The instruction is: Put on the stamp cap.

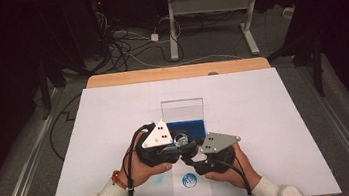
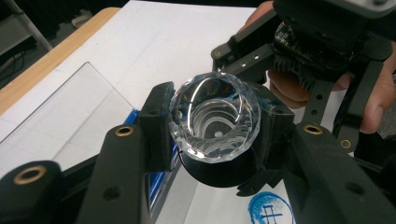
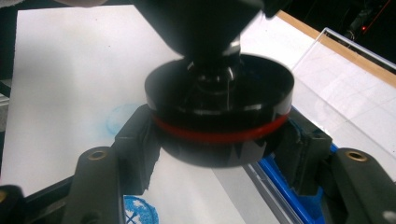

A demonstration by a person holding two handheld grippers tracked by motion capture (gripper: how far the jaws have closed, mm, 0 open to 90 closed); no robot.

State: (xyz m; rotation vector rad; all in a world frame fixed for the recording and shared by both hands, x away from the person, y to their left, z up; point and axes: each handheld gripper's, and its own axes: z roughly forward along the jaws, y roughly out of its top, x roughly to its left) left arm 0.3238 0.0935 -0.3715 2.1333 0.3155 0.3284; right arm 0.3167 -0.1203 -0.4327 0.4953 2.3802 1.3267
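Note:
A round stamp is held between both grippers above the white paper [image 1: 114, 115]. Its clear faceted knob [image 2: 214, 122] sits pressed between the pads of my left gripper [image 2: 217, 129], which is shut on it. Below the knob is the black disc base [image 3: 219, 93] with a red band [image 3: 219, 136], and my right gripper [image 3: 220, 142] is shut on this disc from both sides. In the high view the left gripper [image 1: 174, 148] and right gripper [image 1: 192, 156] meet at the stamp [image 1: 181, 140] near the table's front centre.
A blue ink pad [image 1: 186, 127] lies just behind the grippers with its clear lid [image 1: 182, 109] standing up. A blue stamped print [image 1: 189, 180] and a faint blue smudge [image 1: 158, 179] mark the paper in front. The wooden table edge [image 1: 174, 72] runs along the back.

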